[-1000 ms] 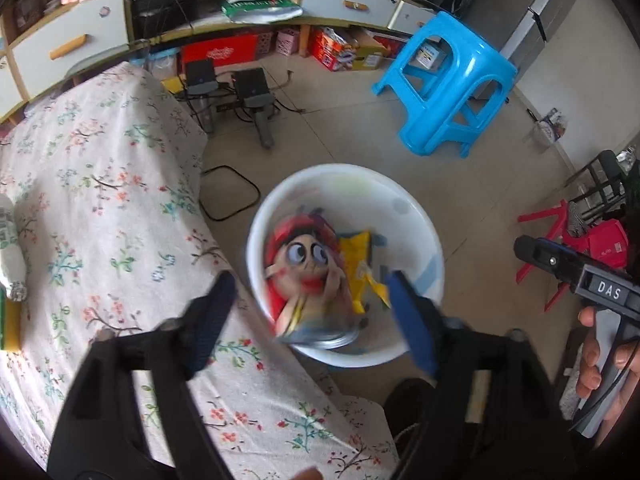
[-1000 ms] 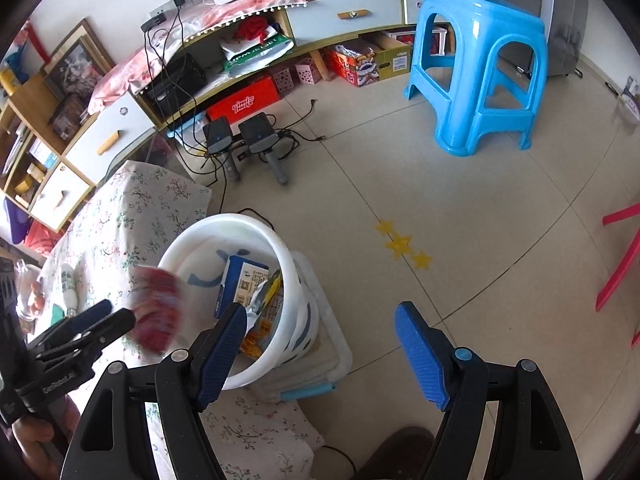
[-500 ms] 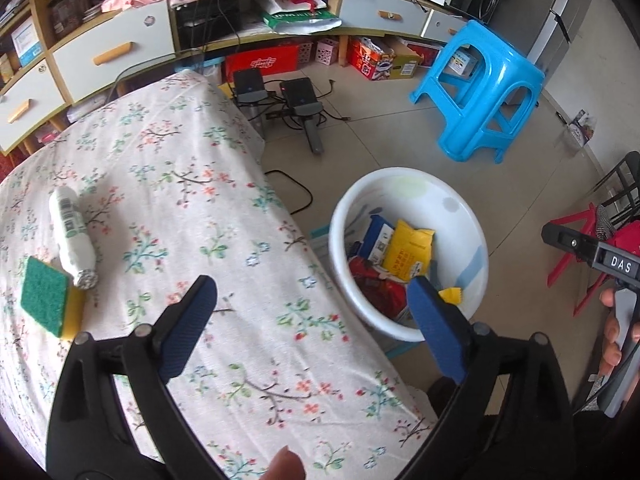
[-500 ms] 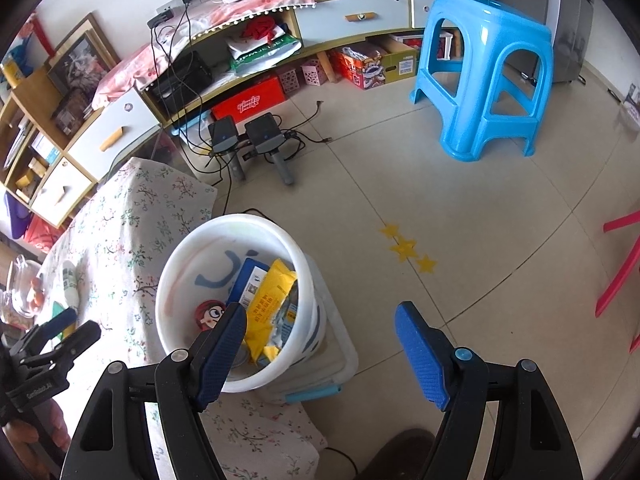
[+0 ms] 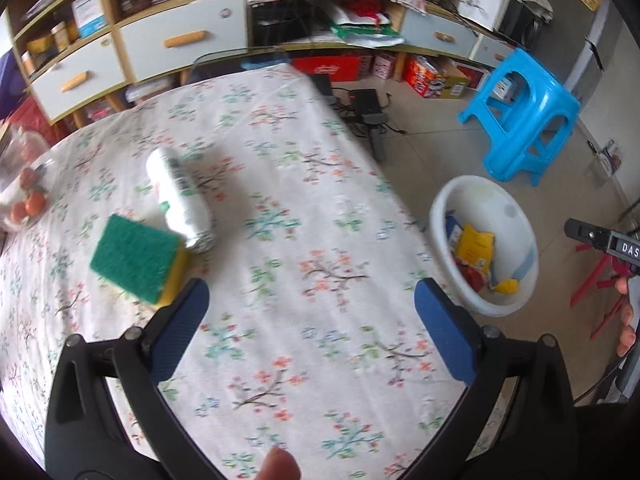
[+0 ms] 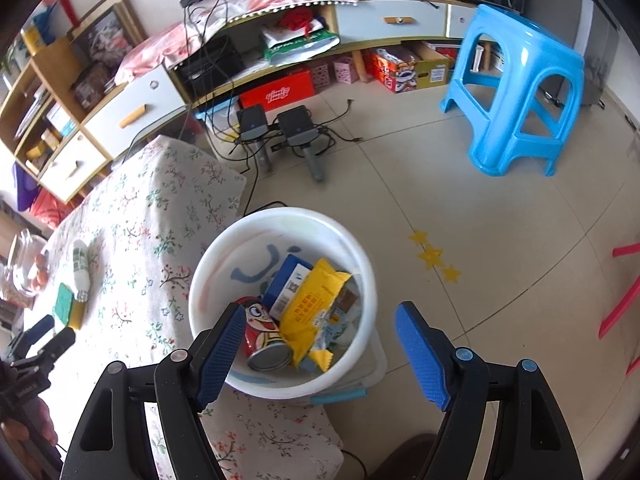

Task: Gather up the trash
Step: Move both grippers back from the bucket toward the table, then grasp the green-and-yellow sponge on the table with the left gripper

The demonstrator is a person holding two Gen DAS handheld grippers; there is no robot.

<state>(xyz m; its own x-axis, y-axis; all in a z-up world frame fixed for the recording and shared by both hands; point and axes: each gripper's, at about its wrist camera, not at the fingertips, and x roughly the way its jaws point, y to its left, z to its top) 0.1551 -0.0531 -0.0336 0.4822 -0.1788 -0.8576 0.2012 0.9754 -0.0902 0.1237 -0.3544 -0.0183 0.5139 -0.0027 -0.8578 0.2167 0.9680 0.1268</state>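
Observation:
A white bin (image 6: 362, 280) stands on the floor beside the table and holds a red can (image 6: 260, 340), a yellow wrapper (image 6: 316, 300) and a blue box (image 6: 286, 284). It also shows in the left wrist view (image 5: 516, 216). My left gripper (image 5: 312, 328) is open and empty above the floral tablecloth (image 5: 280, 240). A white bottle (image 5: 180, 196) lies on the cloth next to a green and yellow sponge (image 5: 136, 258), up and left of the left gripper. My right gripper (image 6: 320, 348) is open and empty just above the bin.
A blue stool (image 6: 516, 92) stands on the floor at the back right. Two black chargers with cables (image 6: 280, 128) lie near the shelves. A glass bowl with fruit (image 5: 20, 196) sits at the table's left edge. Red chair legs (image 6: 624, 296) are at the far right.
The red can dropped from my left gripper into the bin. My left gripper then swung left from over the bin to over the table. The right gripper barely moved.

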